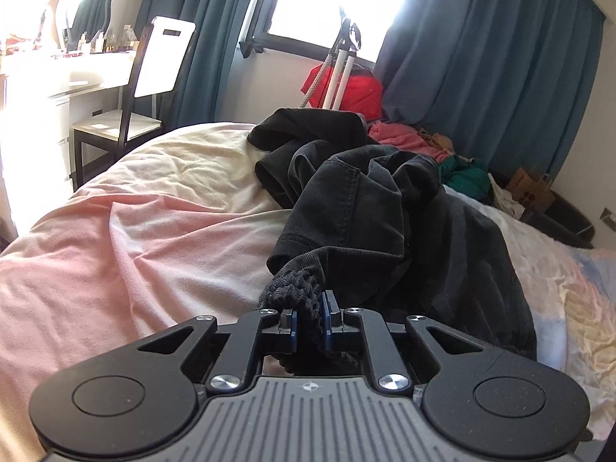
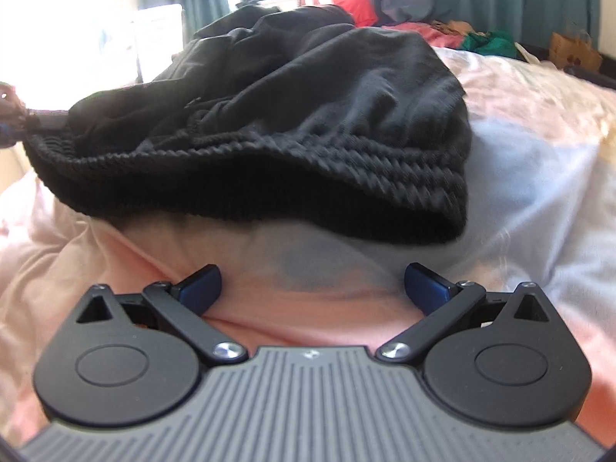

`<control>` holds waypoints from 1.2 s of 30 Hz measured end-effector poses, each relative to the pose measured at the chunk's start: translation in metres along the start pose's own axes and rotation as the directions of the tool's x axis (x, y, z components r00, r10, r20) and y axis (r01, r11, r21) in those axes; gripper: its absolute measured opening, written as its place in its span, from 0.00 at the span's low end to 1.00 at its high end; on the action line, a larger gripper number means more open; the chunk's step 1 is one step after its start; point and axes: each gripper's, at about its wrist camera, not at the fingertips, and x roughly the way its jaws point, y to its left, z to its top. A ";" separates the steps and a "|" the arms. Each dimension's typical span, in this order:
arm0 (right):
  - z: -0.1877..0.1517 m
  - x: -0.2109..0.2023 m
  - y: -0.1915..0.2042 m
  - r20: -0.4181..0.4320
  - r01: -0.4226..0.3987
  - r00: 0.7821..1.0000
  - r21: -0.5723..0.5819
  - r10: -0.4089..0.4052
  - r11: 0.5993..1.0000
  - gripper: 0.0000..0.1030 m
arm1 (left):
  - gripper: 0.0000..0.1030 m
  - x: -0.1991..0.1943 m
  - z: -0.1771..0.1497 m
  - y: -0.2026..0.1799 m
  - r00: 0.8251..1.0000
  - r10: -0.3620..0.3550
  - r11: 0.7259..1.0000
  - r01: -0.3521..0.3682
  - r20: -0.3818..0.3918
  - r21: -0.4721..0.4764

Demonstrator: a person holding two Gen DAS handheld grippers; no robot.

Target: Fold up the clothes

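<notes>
**Left claw grips black garment on bed; right claw waits wide apart**

We see the left claw [image 1: 310, 317] clamped on the ribbed, gathered edge of a black garment [image 1: 369, 208], its blue pads [image 1: 328, 319] pressed against the knit from either side. The garment lies crumpled across a bed [image 1: 146, 231] covered in a pale pink and cream sheet, its bulk heaped toward the far side.

From the right wrist view, we look at the same black garment [image 2: 308, 107] from its ribbed waistband [image 2: 292, 177], which sags in a long curve just ahead of the right claw [image 2: 312, 288]. That claw stands spread wide, its blue fingertips [image 2: 204, 287] low over the pink sheet, close to the band but not touching it. At the left edge of this view, the waistband's corner is drawn out taut.

Beyond the bed we note teal curtains [image 1: 500, 77], a bright window [image 1: 338, 4], a chair [image 1: 131, 96] and a pile of coloured clothes [image 1: 423, 142].
</notes>
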 end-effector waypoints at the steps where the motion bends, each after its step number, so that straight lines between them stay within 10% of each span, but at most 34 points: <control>1: 0.004 -0.003 -0.001 -0.004 -0.003 1.000 0.000 0.003 1.000 1.00 | 0.12 -0.001 0.002 -0.003 1.000 0.004 1.000 -0.004 -0.011 0.026; 7: 0.025 -0.041 -0.004 0.108 0.069 0.992 -0.076 -0.060 0.995 1.00 | 0.11 -0.004 0.017 -0.018 0.998 0.002 0.994 0.005 -0.058 0.111; 21: 0.070 0.012 -0.027 -0.177 0.195 0.962 -0.089 -0.208 0.977 0.99 | 0.10 0.024 0.054 -0.039 0.990 -0.120 0.984 0.128 -0.071 0.127; 32: 0.072 0.011 -0.040 -0.127 0.144 0.982 0.022 -0.140 0.989 0.97 | 0.12 0.039 0.038 -0.061 0.981 -0.146 0.971 0.167 -0.126 0.172; 36: 0.074 0.008 -0.040 -0.115 0.124 0.987 0.094 -0.113 0.988 0.91 | 0.12 0.034 0.048 -0.054 0.978 -0.138 0.988 0.147 -0.159 0.050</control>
